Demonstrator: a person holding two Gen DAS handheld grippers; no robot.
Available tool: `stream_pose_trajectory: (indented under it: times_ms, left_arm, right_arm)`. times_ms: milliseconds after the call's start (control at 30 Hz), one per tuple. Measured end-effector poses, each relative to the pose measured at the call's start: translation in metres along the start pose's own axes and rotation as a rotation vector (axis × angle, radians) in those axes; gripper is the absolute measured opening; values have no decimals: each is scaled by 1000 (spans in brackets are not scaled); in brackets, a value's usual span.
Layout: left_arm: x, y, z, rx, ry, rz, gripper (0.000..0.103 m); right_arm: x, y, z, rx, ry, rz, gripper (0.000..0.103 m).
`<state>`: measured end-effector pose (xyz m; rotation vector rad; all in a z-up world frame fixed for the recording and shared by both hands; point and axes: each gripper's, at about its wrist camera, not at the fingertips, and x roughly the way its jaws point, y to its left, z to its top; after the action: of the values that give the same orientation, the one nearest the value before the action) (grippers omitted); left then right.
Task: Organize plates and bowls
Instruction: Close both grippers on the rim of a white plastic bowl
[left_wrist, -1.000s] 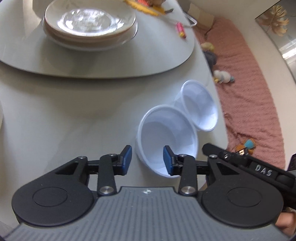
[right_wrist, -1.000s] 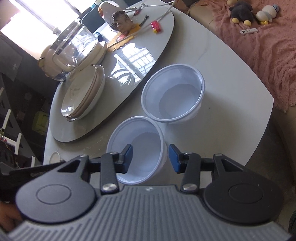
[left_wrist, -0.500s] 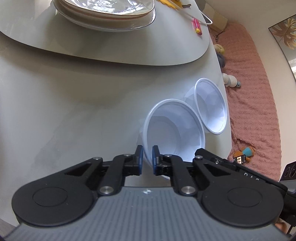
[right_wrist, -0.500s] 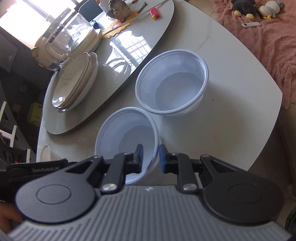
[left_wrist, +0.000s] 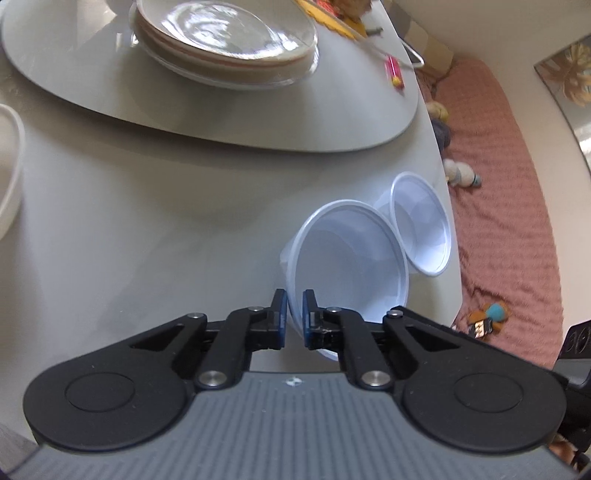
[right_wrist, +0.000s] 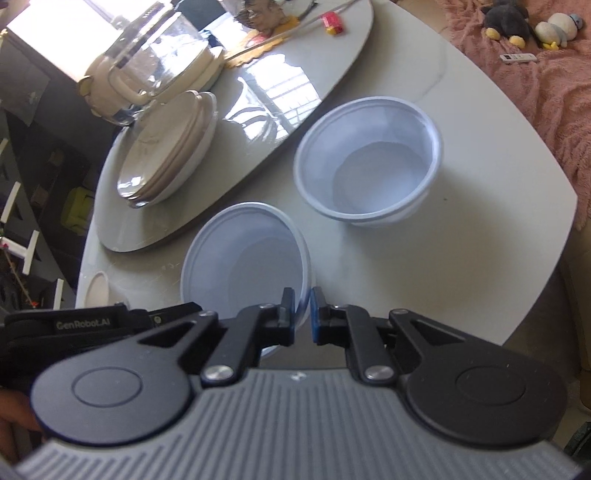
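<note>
Both grippers clamp one bowl: the left gripper (left_wrist: 294, 317) pinches the near bowl's (left_wrist: 351, 258) rim on one side, the right gripper (right_wrist: 303, 314) the opposite rim. It's tilted on the bench (left_wrist: 147, 206), beside the far bowl (right_wrist: 369, 166). Stacked plates (left_wrist: 225, 40) sit beyond.

My left gripper (left_wrist: 294, 314) covers the near rim of the near bowl (left_wrist: 351, 258), and that bowl overlaps part of the far bowl (left_wrist: 424, 229). The top edge of my left view cuts off the stack of plates (left_wrist: 225, 40); a pale dish (left_wrist: 9, 166) is cropped at the left edge. In my right view the glass kettle (right_wrist: 147, 59) is blurred, and small clutter (right_wrist: 332, 24) on the turntable (right_wrist: 303, 74) is too smeared to identify. A fingertip (right_wrist: 14, 417) barely shows at the lower left.
</note>
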<state>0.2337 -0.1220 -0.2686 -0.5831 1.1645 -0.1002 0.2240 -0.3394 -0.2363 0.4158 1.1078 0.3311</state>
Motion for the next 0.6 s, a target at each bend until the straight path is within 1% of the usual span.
stream_pose_trajectory:
  times_ms: [167,300,500,600]
  left_arm:
    - [-17,22,-3,-43,-27,25,10]
    - [-30,43,-7,-90,-54,49,10]
    - [-48,71,-10,-152,-64,62,10]
    - [-52,80,-10,-170,-67,63,10]
  right_arm:
    - [4,20,-4,-45,25,38,11]
    - [13,43,-7,-110,54,62,11]
    - [25,70,-12,-197,92,82,12]
    - [32,78,-12,-201,112,90,12]
